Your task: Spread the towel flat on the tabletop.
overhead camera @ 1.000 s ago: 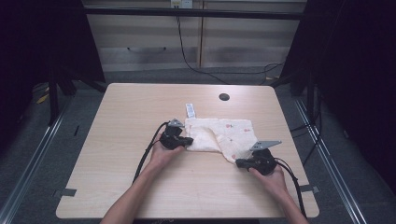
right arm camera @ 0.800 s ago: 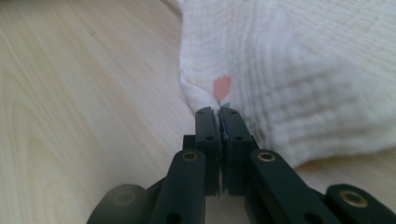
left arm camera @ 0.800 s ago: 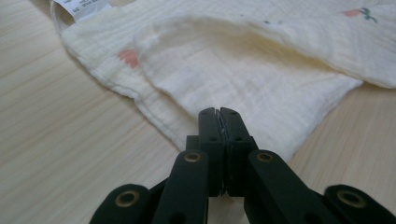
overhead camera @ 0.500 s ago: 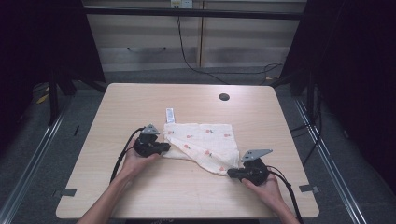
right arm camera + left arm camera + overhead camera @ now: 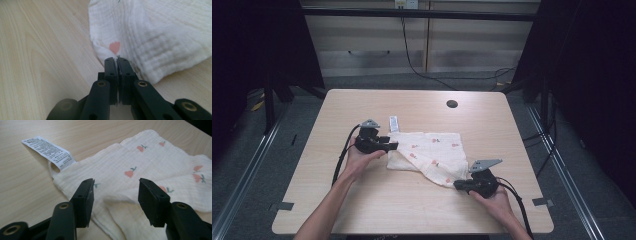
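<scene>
A white muslin cloth (image 5: 432,152) with small peach flower prints lies spread on the wooden table (image 5: 362,200), its care label (image 5: 394,123) sticking out at the far left corner. My left gripper (image 5: 395,146) sits at the cloth's left edge. In the left gripper view its jaws have just been opening and stand open (image 5: 116,192) over the folded edge of the cloth (image 5: 140,162), with the label (image 5: 48,150) beyond; the pads do not press on it. My right gripper (image 5: 457,185) is shut on the cloth's near right corner (image 5: 113,47), its jaws (image 5: 117,61) pinched together.
A round cable hole (image 5: 452,104) lies near the table's far edge. Cables trail from both grippers toward the near edge. Grey tape marks (image 5: 284,205) sit at the near corners. Dark frames and a cabinet stand beyond the table.
Both hands drew the cloth leftward and toward the near side, stretching it out flatter. The left jaws, shut on the left edge before, have opened and let it go.
</scene>
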Demonstrator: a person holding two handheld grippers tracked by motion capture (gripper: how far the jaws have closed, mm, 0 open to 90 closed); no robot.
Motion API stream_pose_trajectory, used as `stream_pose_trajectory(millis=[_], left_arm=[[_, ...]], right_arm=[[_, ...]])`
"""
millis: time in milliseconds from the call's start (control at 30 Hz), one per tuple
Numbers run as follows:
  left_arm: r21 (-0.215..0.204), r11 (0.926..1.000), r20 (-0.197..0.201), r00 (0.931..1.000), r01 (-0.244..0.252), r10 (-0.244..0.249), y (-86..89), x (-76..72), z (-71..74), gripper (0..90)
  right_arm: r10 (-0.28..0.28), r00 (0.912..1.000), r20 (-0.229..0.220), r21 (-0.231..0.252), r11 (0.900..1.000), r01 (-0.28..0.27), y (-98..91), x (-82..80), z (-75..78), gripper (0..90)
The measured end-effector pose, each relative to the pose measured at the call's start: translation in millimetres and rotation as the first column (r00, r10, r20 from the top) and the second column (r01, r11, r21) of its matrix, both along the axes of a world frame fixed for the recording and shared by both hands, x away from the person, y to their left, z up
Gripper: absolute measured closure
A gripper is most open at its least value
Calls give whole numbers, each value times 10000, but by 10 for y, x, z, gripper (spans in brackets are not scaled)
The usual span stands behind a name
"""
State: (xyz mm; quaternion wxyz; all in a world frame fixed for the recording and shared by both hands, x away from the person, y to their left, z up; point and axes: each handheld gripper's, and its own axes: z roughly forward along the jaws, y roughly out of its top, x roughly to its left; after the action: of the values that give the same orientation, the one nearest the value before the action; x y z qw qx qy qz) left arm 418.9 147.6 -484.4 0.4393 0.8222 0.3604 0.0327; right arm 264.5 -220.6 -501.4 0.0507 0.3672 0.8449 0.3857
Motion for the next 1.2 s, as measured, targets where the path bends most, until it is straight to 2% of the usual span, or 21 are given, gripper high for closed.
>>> stream_pose_trajectory(millis=[100, 133, 200, 233, 333, 500, 633, 667, 733, 800, 833, 867, 933, 1000, 1067, 1133, 1167, 1200], left_arm=[[89, 10000, -108, 9999, -36, 37, -51, 21, -47, 455], [184, 9998, -216, 9997, 79, -75, -89, 12, -91, 525], [512, 9983, -149, 9995, 272, -265, -103, -17, -119, 689], [493, 9983, -138, 9995, 300, -294, -98, -33, -126, 763], [451, 9981, -47, 9991, 414, -412, -56, -69, -111, 864], [274, 9984, 141, 9987, 494, -498, -28, -115, -32, 883], [-38, 9983, 619, 9964, 590, -586, -6, -202, 186, 883], [-38, 9983, 619, 9964, 590, -586, -6, -202, 186, 883], [-119, 9973, 1006, 9924, 726, -710, 27, -282, 356, 884], [-185, 9967, 1081, 9912, 787, -763, 43, -317, 409, 883], [-266, 9962, 1255, 9890, 829, -789, 69, -370, 470, 883], [-378, 9946, 1425, 9857, 962, -899, 110, -465, 545, 883], [-474, 9919, 1629, 9806, 1182, -1090, 164, -608, 609, 883], [-434, 9903, 1785, 9763, 1318, -1221, 232, -755, 633, 883], [-362, 9905, 1771, 9763, 1325, -1241, 305, -882, 610, 883], [-311, 9905, 1583, 9791, 1339, -1274, 373, -991, 545, 883], [-311, 9905, 1583, 9791, 1339, -1274, 373, -991, 545, 883], [-41, 9886, 1404, 9789, 1504, -1484, 416, -1111, 445, 883]], right_arm=[[31, 10000, 68, -30, 10000, -31, -3, -1, -1, 872], [48, 10000, 54, -4, 10000, -48, -5, 0, -2, 872], [56, 10000, 77, -14, 10000, -56, -9, 2, -4, 872], [53, 10000, 77, -21, 10000, -53, -9, 0, -3, 871], [46, 10000, 85, -28, 10000, -46, -9, 1, -3, 871], [-28, 10000, 5, 6, 10000, 28, 2, 3, -1, 871], [-86, 9999, 61, -66, 9999, 86, 18, 13, 13, 870], [-86, 9999, 61, -66, 9999, 86, 18, 13, 13, 870], [-133, 9995, 294, 210, 9997, 127, 13, 10, 82, 871], [-171, 9981, 597, 466, 9988, 143, -2, -16, 176, 871], [-171, 9981, 597, 466, 9988, 143, -2, -16, 176, 871], [-260, 9955, 916, 858, 9961, 181, -28, -75, 300, 872], [-266, 9923, 1210, 996, 9949, 145, -45, -139, 388, 871], [-313, 9893, 1422, 1235, 9922, 137, -68, -222, 461, 871], [-337, 9877, 1525, 1379, 9904, 125, -88, -302, 495, 871], [-305, 9882, 1501, 1320, 9912, 106, -93, -375, 487, 869], [-305, 9882, 1501, 1320, 9912, 106, -93, -375, 487, 869], [-169, 9915, 1289, 1215, 9926, 11, -97, -433, 428, 866]])
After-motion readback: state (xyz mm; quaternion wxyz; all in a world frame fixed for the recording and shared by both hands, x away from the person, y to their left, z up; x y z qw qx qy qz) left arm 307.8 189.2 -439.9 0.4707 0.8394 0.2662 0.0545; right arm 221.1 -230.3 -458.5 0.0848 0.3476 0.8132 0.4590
